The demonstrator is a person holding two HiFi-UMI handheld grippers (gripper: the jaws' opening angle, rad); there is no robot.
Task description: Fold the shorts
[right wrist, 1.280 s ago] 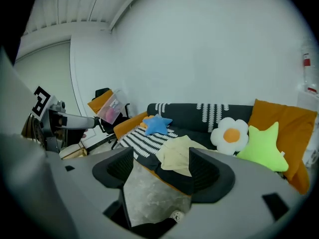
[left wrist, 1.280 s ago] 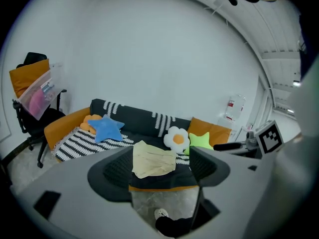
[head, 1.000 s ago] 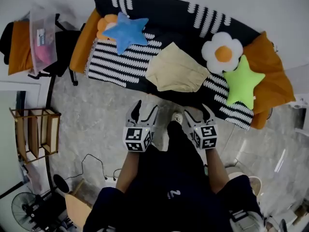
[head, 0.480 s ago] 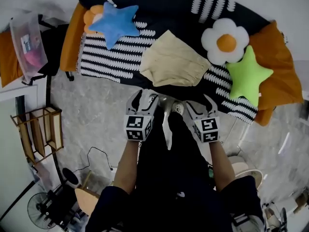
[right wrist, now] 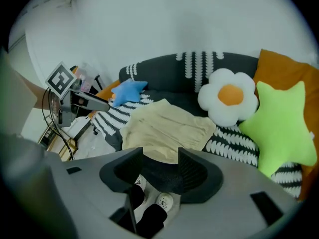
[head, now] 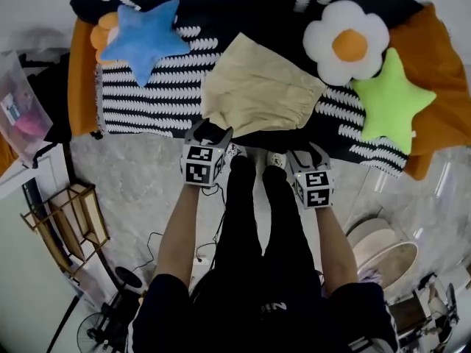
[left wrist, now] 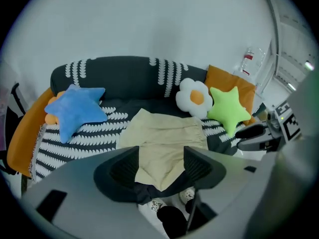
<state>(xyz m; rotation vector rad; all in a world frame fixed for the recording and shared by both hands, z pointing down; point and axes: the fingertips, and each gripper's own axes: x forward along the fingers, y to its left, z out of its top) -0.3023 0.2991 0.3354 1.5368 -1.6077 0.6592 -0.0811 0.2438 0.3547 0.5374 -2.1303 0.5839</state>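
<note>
Lying on striped sofa (head: 154, 94): shorts (head: 257, 90); left hand-held gripper (head: 211, 132) wide, right hand-held gripper (head: 305, 153) closing, empty.

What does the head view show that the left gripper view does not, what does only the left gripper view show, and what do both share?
Only the head view: the person's forearms and a wooden rack on the floor. Only the left gripper view: the inner faces of the left gripper jaws, apart and empty. Both: the shorts on the sofa, the blue star cushion, the flower cushion and the green star cushion.
</note>
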